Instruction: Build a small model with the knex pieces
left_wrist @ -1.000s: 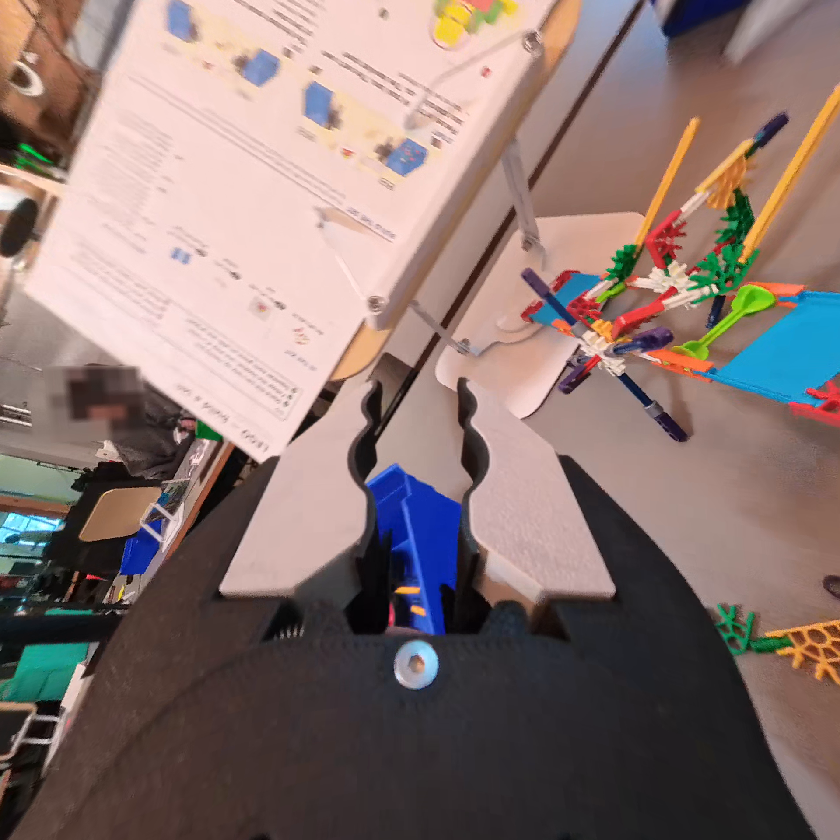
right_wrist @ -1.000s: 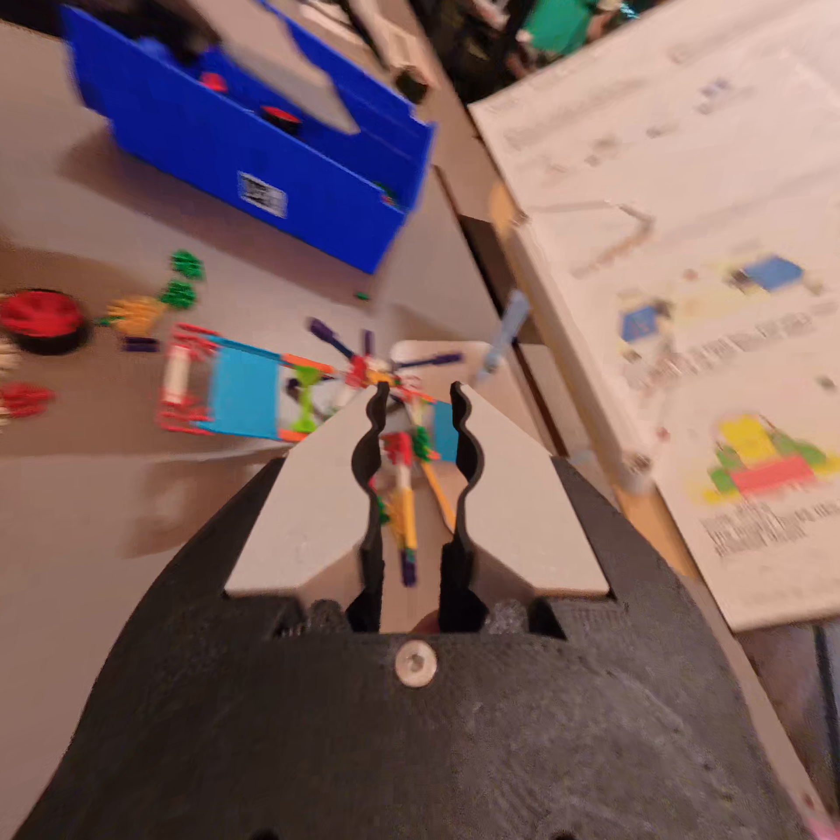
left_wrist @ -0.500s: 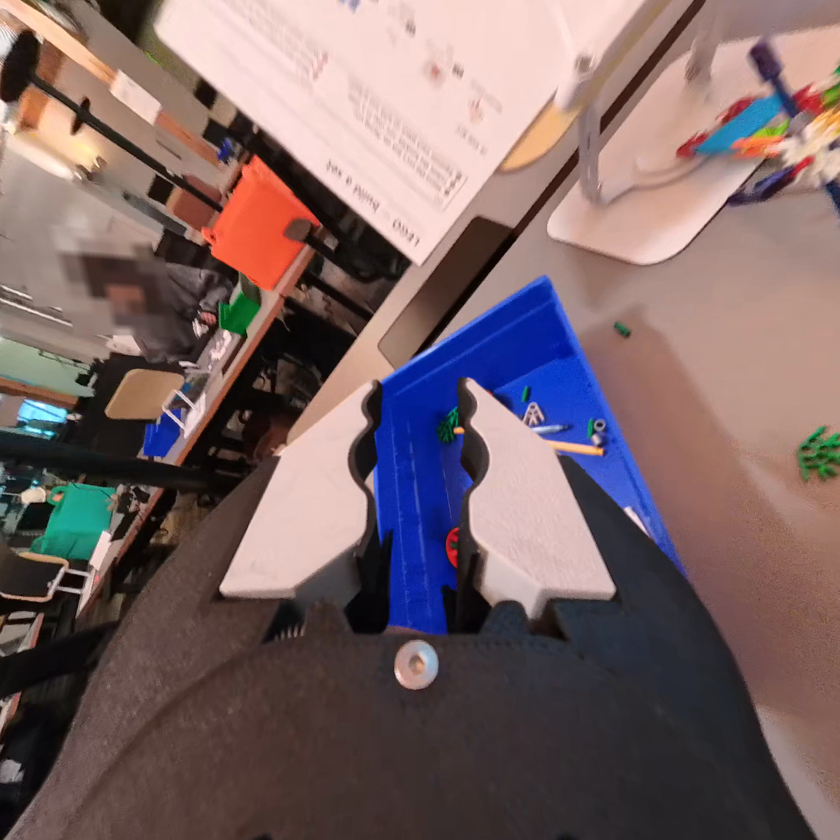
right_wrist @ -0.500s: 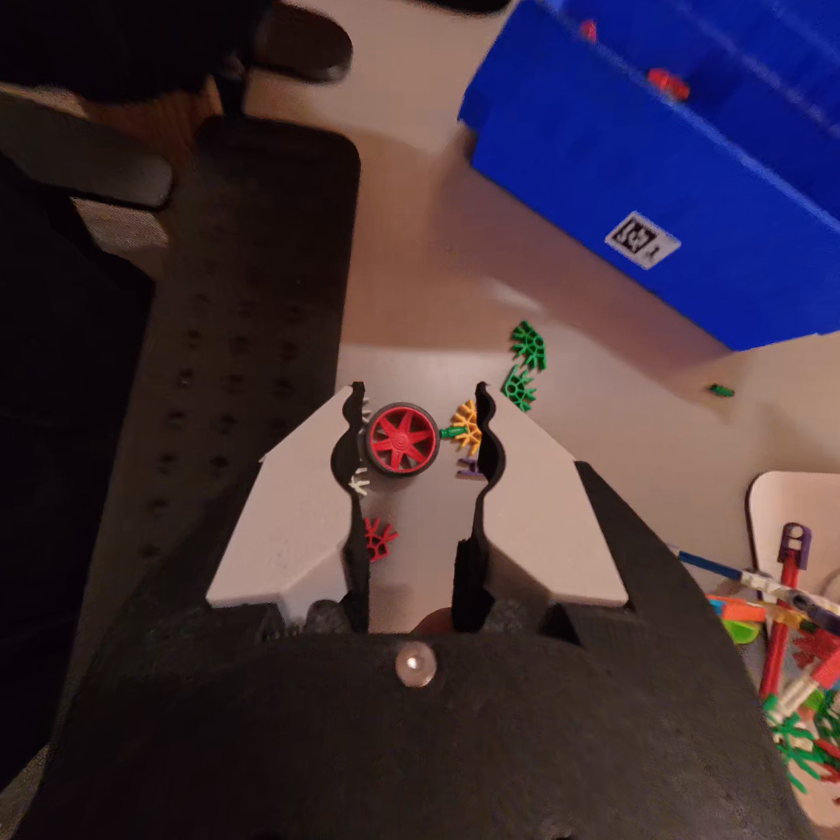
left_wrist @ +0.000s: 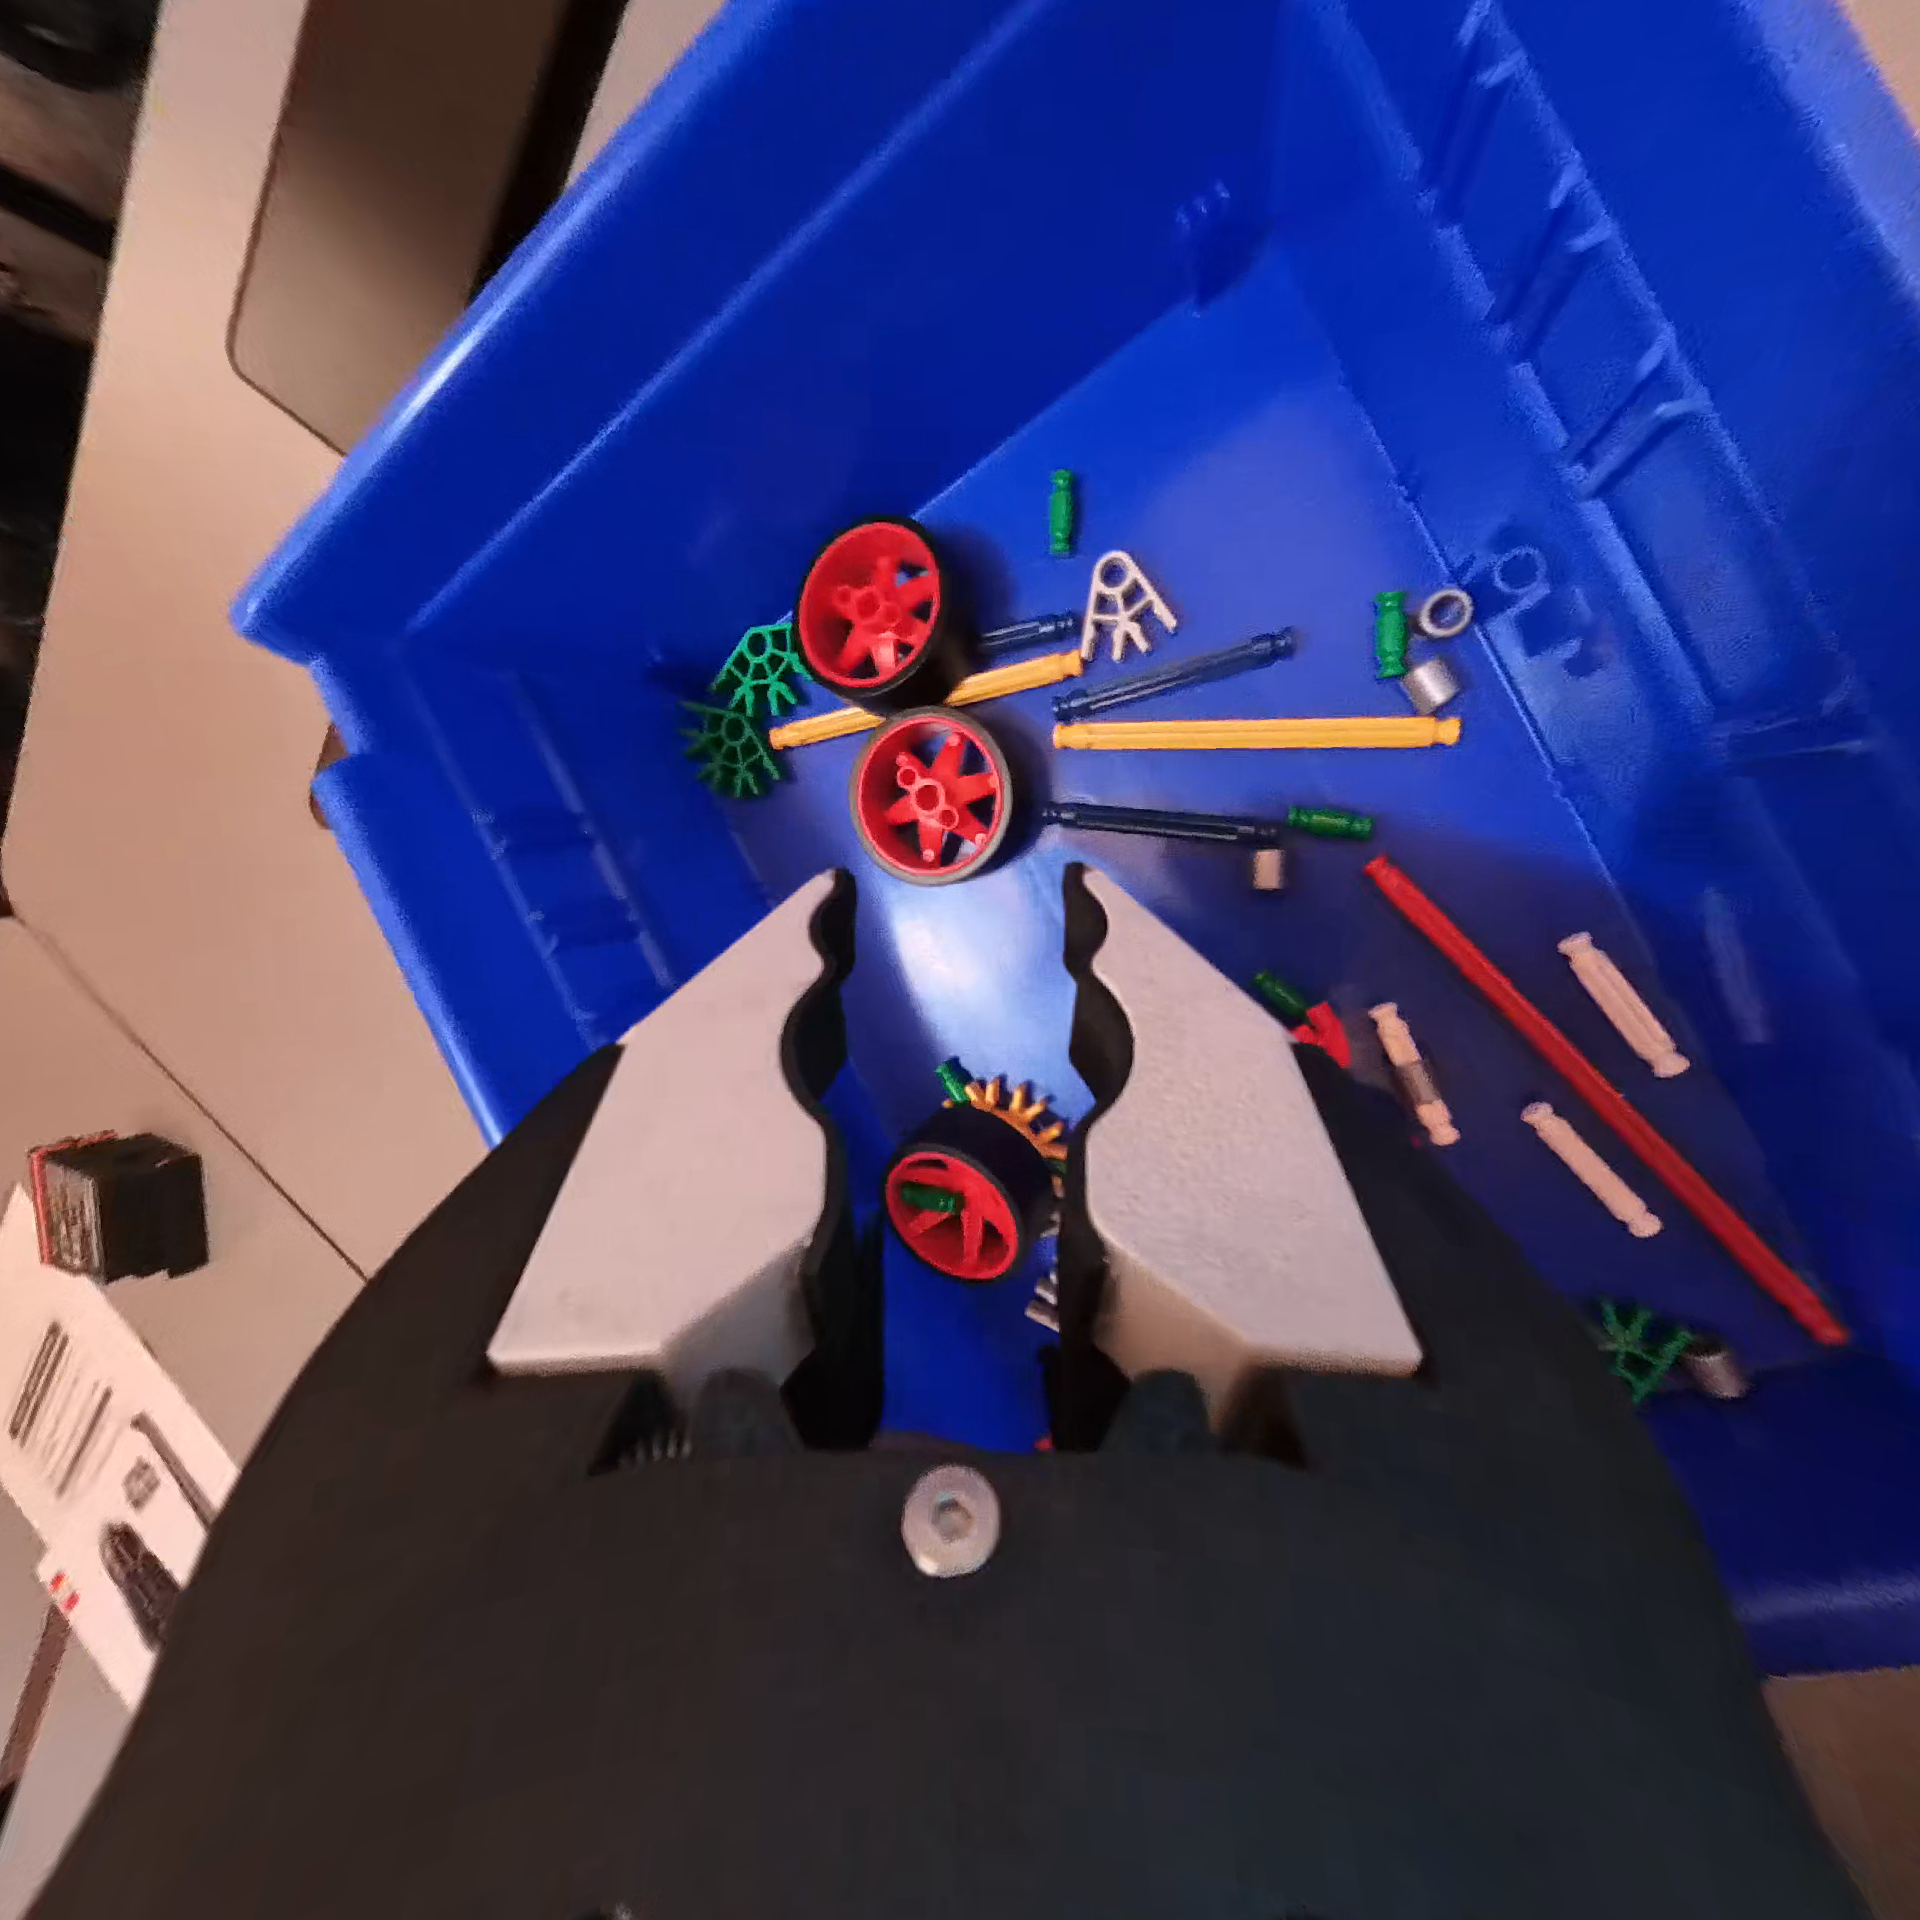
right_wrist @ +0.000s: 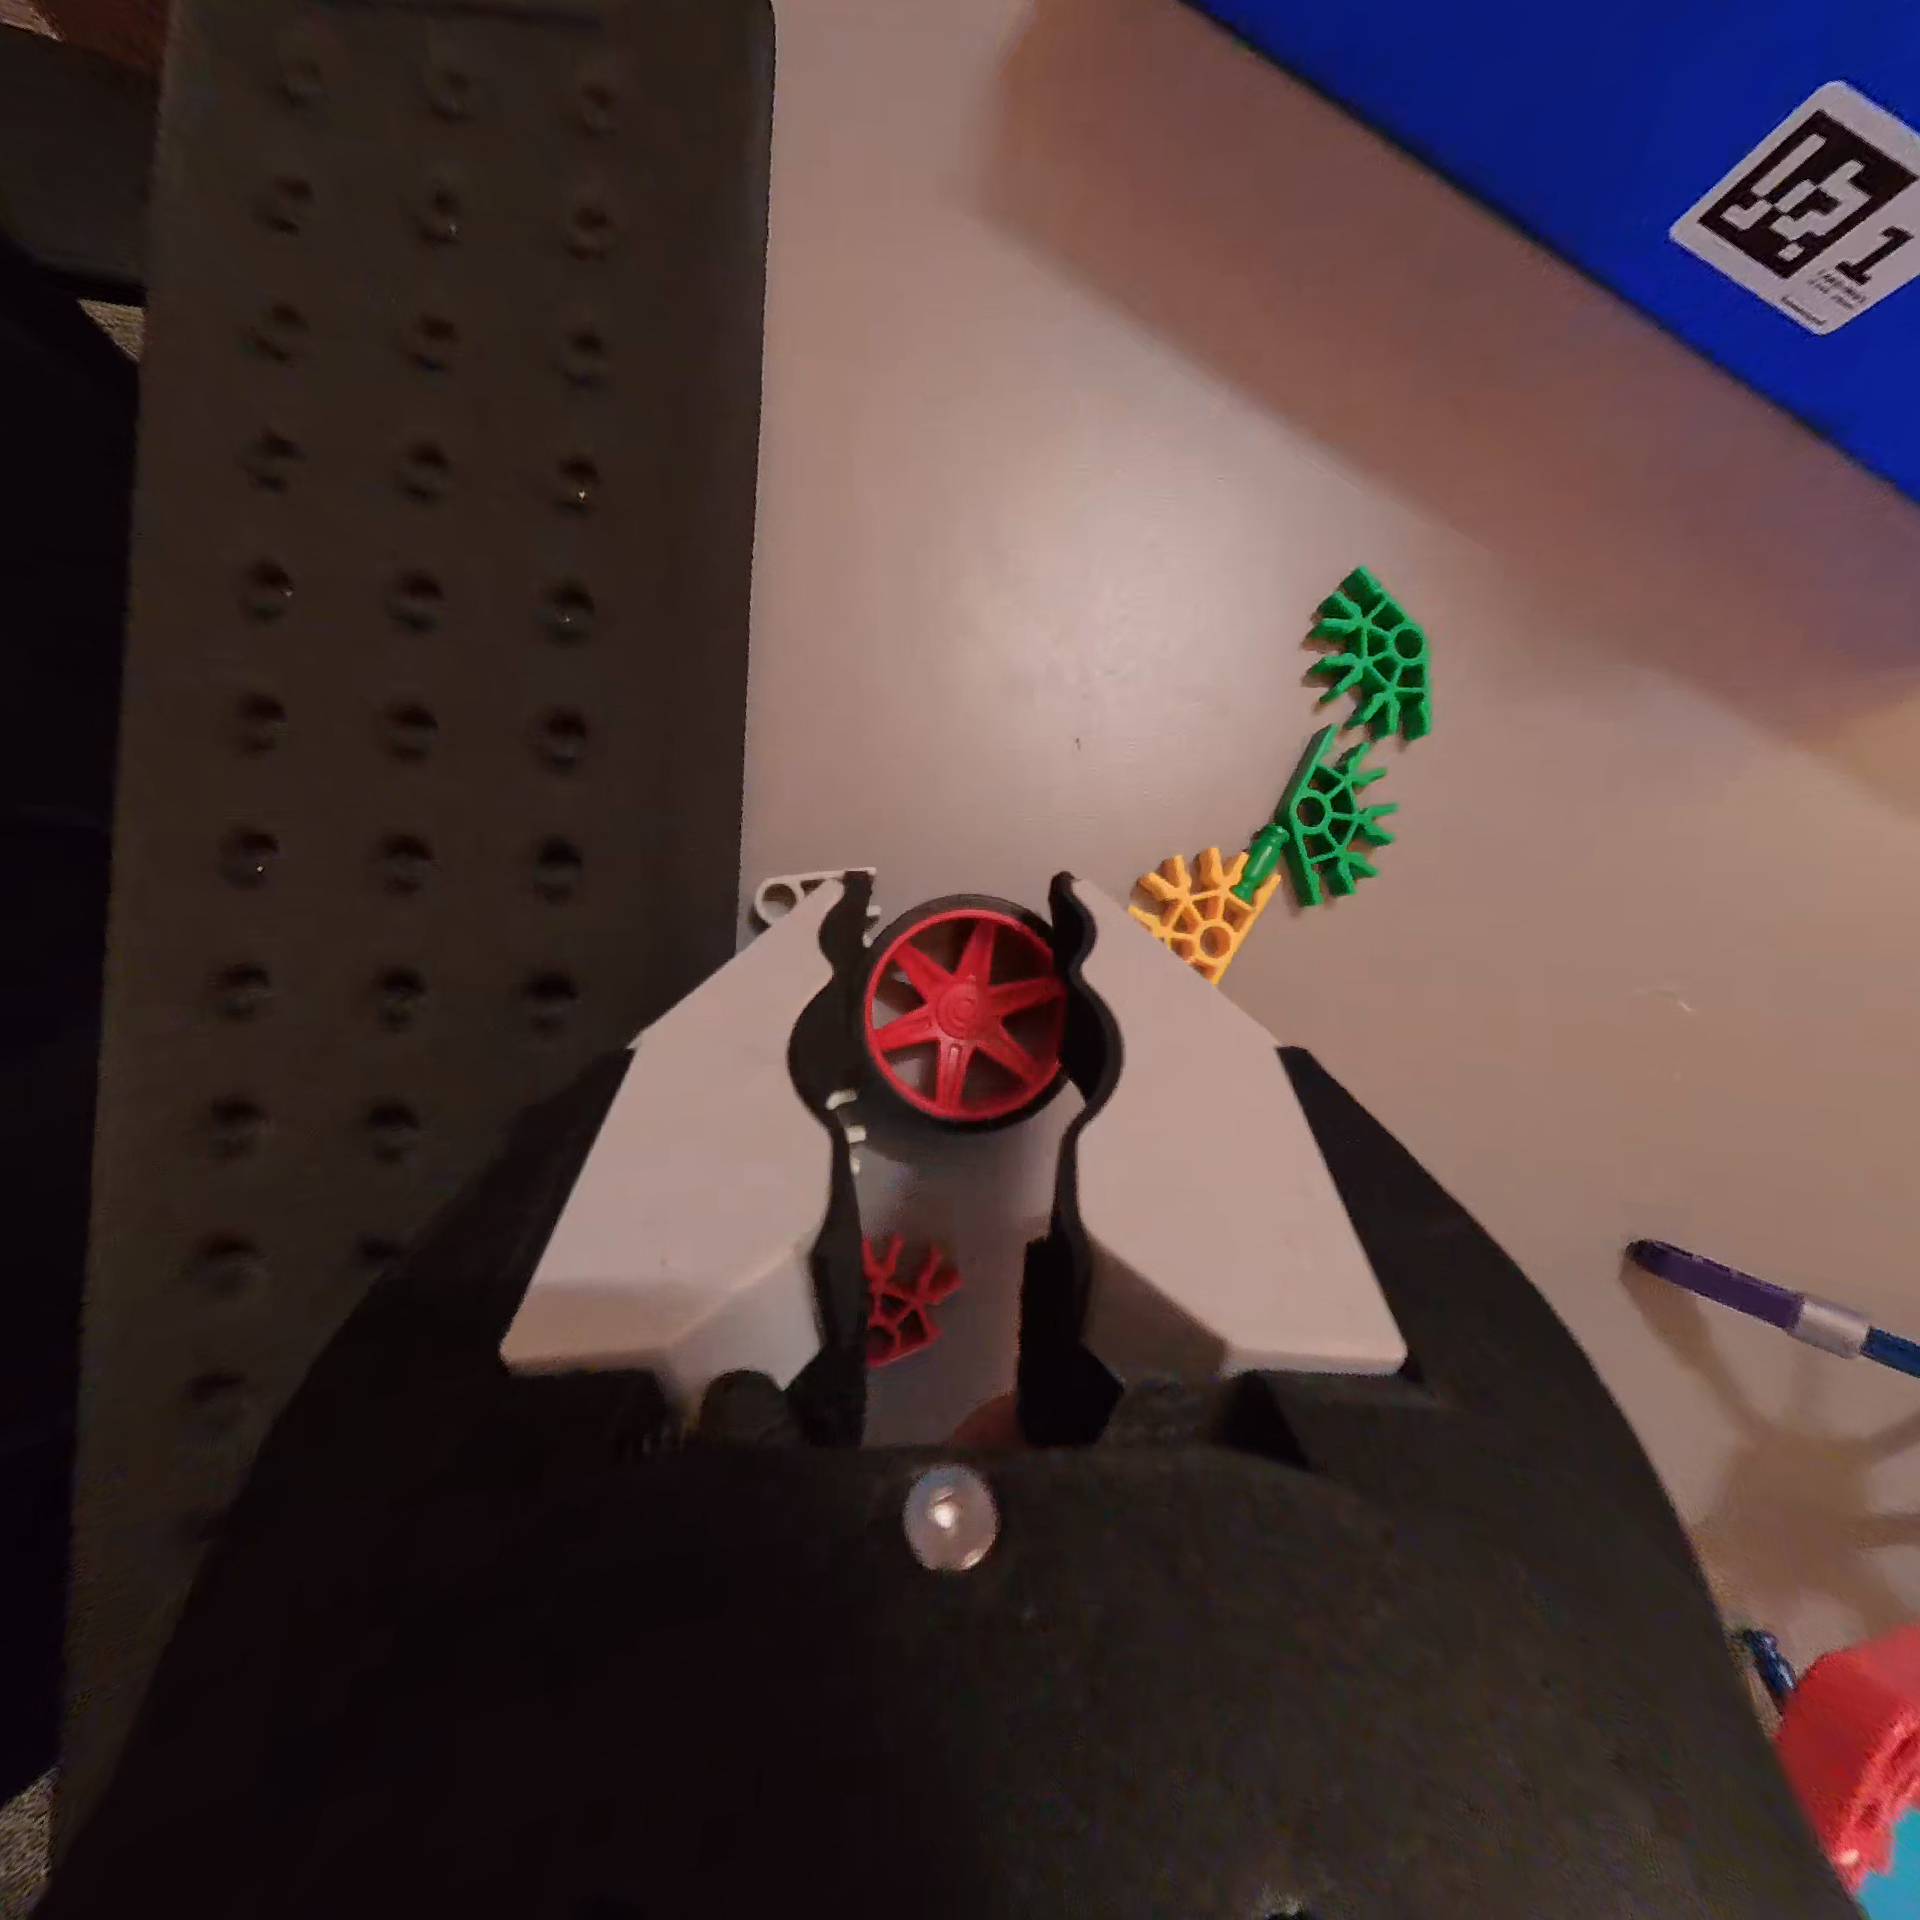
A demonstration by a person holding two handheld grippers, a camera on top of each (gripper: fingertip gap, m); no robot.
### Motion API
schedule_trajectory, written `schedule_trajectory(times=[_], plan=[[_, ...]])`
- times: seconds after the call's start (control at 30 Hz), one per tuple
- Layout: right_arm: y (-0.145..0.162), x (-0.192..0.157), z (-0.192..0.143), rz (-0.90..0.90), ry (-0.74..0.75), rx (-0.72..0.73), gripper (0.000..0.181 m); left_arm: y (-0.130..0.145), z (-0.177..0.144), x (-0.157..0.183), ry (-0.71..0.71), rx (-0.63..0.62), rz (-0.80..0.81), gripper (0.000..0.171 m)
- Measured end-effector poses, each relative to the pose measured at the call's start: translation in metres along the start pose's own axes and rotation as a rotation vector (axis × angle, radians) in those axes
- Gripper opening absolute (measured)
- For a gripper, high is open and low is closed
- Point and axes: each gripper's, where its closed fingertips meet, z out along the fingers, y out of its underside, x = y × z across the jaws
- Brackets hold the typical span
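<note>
Left wrist view shows the left tool (left_wrist: 956,894) held over a blue bin (left_wrist: 727,312) with its two fingers apart and nothing between their tips; just past the tips a red wheel (left_wrist: 932,795) lies on the bin floor, with another red wheel (left_wrist: 873,608), yellow rods (left_wrist: 1252,732) and green connectors (left_wrist: 743,707) close by. In the right wrist view the right tool (right_wrist: 961,899) has its fingers apart on both sides of a red wheel with a black tyre (right_wrist: 966,1023) on the bench (right_wrist: 1039,520), and I cannot tell if they touch it. A yellow connector (right_wrist: 1200,920) lies just beside.
</note>
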Motion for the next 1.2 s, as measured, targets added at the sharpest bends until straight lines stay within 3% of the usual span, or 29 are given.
schedule_trajectory(times=[0.1,0.3,0.43,0.67,0.97,1.2], plan=[[-0.002,0.001,0.002,0.012,-0.02,0.013,0.022,-0.005,0.012,-0.004,0.02,-0.007,0.008,0.041],[-0.004,0.009,0.004,0.016,-0.004,0.043,0.034,0.0,0.03,-0.016,0.012,-0.05,-0.005,0.048],[-0.011,-0.001,0.003,0.01,-0.073,0.1,0.037,0.009,0.051,-0.008,0.045,-0.101,0.011,0.054],[-0.006,0.002,0.002,0.026,-0.082,0.116,0.036,0.002,0.061,-0.007,0.059,-0.08,-0.01,0.044],[-0.007,0.002,0.001,-0.008,-0.087,0.149,0.037,-0.005,0.023,-0.016,0.031,-0.009,0.002,0.043],[0.0,0.006,0.003,0.045,-0.118,0.111,0.052,-0.003,0.011,-0.007,0.065,-0.005,0.042,0.044]])
